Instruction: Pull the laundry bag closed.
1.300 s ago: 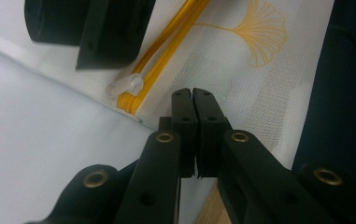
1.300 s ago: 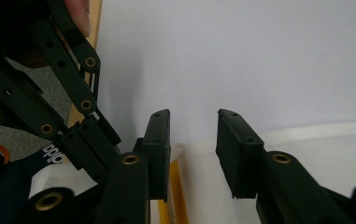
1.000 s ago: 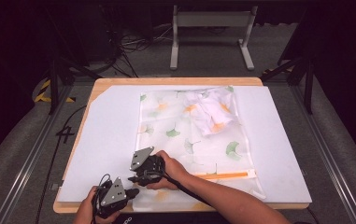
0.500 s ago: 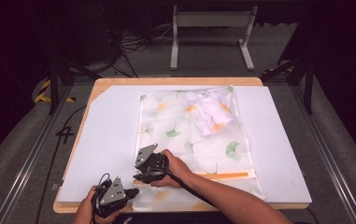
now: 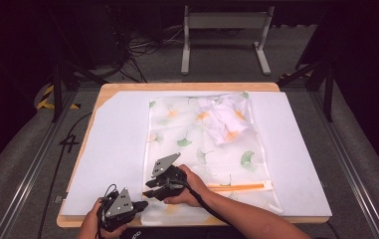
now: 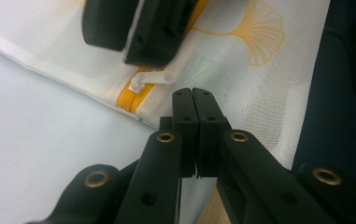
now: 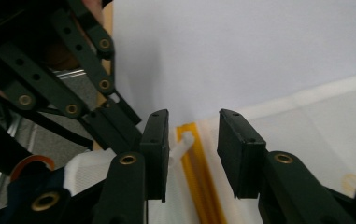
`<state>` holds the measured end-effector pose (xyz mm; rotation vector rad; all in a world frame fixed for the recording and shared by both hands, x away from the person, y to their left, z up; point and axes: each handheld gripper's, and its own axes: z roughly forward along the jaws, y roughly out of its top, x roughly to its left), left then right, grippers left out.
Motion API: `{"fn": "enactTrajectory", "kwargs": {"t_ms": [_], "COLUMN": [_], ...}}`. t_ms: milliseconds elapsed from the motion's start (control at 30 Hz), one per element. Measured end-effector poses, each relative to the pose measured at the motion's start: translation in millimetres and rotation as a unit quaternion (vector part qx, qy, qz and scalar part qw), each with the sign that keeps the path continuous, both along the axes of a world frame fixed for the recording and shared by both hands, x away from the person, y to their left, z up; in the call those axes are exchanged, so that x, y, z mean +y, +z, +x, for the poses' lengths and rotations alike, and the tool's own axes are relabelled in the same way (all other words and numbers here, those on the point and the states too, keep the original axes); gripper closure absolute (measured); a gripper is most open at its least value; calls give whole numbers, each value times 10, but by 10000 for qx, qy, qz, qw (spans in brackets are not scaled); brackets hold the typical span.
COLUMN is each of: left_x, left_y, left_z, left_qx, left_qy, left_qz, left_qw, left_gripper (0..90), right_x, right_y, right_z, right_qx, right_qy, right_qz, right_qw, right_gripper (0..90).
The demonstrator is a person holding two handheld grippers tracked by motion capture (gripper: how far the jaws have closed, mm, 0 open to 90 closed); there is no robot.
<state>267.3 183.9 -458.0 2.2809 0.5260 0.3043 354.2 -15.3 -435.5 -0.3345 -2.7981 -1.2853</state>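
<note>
The white zipper pull of the mesh laundry bag lies between the spread jaws of the right gripper, apparently touching one pad. The left gripper, just beside it, is pressed together, seemingly pinning the bag's corner. The pull should be centred before closing, then drawn along the orange zipper while the corner is kept taut.

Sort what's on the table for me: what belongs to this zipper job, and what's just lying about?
In the job:
- white mesh laundry bag with ginkgo-leaf print
- its orange zipper
- small white zipper pull
- right tongs, open around the pull
- left tongs, shut on the bag's corner

Lying about:
- crumpled white cloth inside the bag
- white table cover
</note>
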Motion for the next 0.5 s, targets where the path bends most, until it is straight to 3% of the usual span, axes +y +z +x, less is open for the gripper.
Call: {"fn": "enactTrajectory", "kwargs": {"t_ms": [133,200,367,400,500], "left_x": [3,5,6,8,10], "left_y": [-1,-1,-1,0,2], "left_z": [4,6,7,9,12], "left_qx": [7,9,12,9,19], "left_qy": [-16,-16,-17,-24,-28], "left_qz": [-7,-7,-9,-3,2], "left_qw": [10000,10000,10000,10000,10000], "left_gripper": [889,889,889,889,889], "right_x": [40,57,49,42,31], "right_y": [-53,-82,-118,-118,-122], "right_z": [-28,-29,-19,-13,-9], "right_qx": [117,54,-78,-8,34], "right_qy": [55,43,-55,-31,-9], "right_qz": [-81,-197,-281,-253,-269], "right_qw": [9999,9998,9996,9997,9996], "right_gripper": [629,644,769,824,844]}}
